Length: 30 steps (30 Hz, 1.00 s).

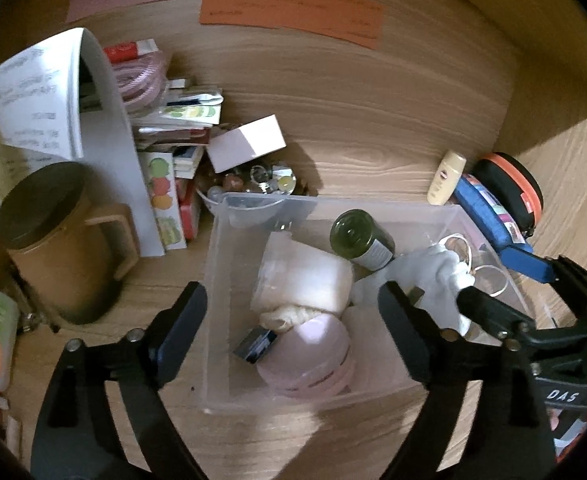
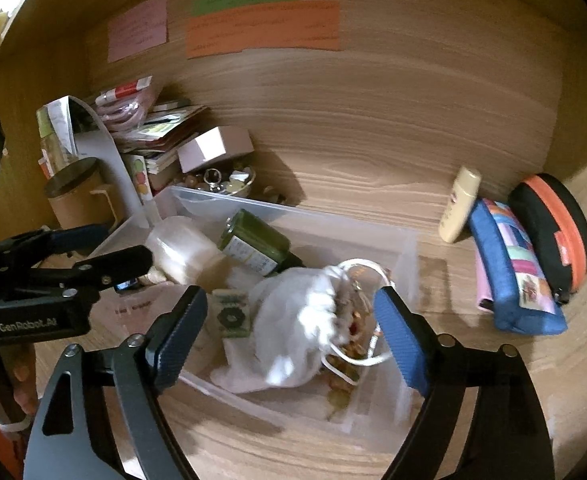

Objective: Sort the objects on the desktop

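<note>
A clear plastic bin (image 1: 217, 272) (image 2: 407, 248) sits on the wooden desk. It holds a green bottle (image 1: 363, 238) (image 2: 259, 248), a white jar (image 1: 305, 276) (image 2: 185, 250), a pink round case (image 1: 313, 360), a small dark box (image 1: 255, 346) and a white drawstring pouch (image 1: 429, 276) (image 2: 297, 320) with beads spilling out. My left gripper (image 1: 293, 320) is open above the bin's left half. My right gripper (image 2: 291, 320) is open with its fingers either side of the pouch; it also shows at the right edge of the left wrist view (image 1: 505, 296).
A brown lidded mug (image 1: 59, 236), a folder with papers (image 1: 105, 128), stacked cards and a pink box (image 1: 247, 144) stand at the left. A bowl of trinkets (image 1: 261, 182) sits behind the bin. A cream tube (image 2: 459, 204), a blue pencil case (image 2: 513, 272) and a black-orange case (image 2: 553, 236) lie at the right.
</note>
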Available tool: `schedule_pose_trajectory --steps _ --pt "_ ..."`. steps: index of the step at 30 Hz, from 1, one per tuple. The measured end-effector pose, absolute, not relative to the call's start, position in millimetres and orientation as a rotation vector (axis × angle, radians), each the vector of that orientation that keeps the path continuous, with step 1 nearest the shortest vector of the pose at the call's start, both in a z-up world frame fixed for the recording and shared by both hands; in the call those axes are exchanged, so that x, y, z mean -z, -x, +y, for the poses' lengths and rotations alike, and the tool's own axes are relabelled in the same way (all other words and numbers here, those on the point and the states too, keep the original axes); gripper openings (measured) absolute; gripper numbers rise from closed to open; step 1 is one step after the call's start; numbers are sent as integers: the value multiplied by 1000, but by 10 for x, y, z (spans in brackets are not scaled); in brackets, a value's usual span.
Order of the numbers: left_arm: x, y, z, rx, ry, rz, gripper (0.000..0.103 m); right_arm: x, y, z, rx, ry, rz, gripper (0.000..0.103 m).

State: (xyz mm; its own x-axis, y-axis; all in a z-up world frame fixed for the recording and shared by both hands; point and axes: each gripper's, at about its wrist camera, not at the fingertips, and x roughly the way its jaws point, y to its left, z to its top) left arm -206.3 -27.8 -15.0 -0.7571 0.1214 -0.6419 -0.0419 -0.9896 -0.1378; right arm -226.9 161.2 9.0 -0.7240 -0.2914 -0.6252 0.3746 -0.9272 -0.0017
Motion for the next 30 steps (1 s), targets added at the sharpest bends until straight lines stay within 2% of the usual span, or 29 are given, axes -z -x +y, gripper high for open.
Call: schedule_pose_trajectory --steps 5,16,30 --pt "90 1911 -229 -2893 1055 -133 95 -84 2195 1732 2616 -966 125 102" --pt "-122 1449 -86 -2977 960 -57 99 -220 1856 1909 2666 -926 53 102" --pt "-250 892 63 -3054 869 -13 102 -451 1234 1995 2735 -786 92 103"
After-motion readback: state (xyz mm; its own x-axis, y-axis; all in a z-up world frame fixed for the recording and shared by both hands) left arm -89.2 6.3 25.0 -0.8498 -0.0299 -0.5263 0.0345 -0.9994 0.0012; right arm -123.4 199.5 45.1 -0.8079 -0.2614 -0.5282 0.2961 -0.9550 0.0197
